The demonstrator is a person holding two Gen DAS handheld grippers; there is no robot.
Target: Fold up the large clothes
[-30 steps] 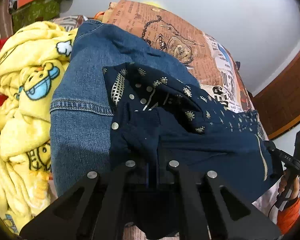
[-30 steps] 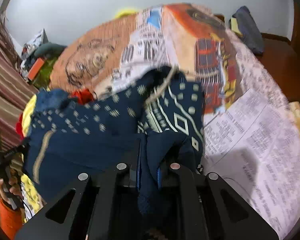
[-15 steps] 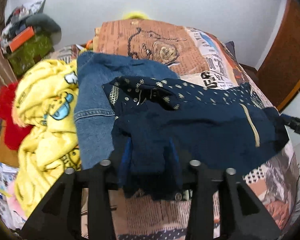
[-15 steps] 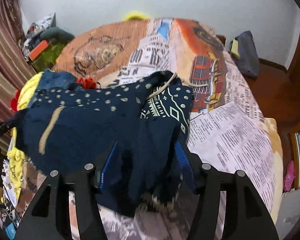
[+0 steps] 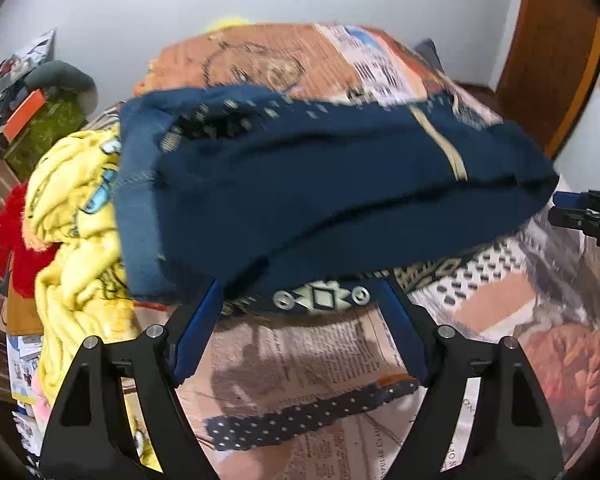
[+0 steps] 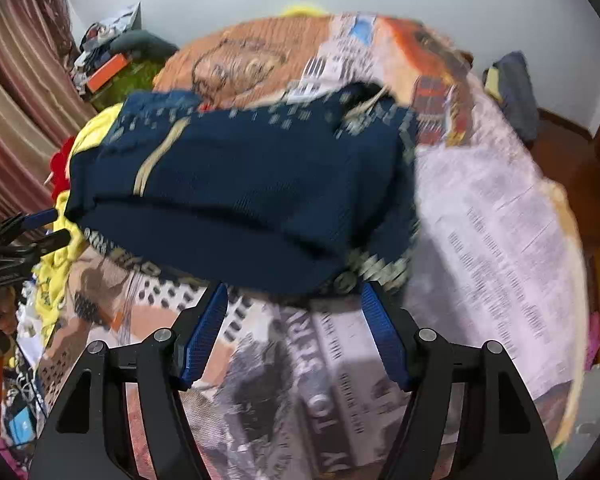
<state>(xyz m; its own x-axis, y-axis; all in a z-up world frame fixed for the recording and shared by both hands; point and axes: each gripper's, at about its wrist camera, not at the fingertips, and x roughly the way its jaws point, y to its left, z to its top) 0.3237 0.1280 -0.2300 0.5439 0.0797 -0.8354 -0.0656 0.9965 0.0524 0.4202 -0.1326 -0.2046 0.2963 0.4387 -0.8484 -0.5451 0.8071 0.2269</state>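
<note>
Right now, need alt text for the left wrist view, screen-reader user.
A folded navy patterned garment lies on a bed with a newspaper-print cover, just beyond the left gripper, whose jaws are opening with nothing pressed between them. A yellow cartoon blanket is heaped to the left, and the right gripper shows at the right edge.

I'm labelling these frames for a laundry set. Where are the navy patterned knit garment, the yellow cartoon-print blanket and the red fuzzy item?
Navy patterned knit garment (image 5: 340, 200): left wrist view, plain folded top.
Yellow cartoon-print blanket (image 5: 76, 264): left wrist view, crumpled middle.
Red fuzzy item (image 5: 14, 236): left wrist view, its exposed part beside the blanket.
</note>
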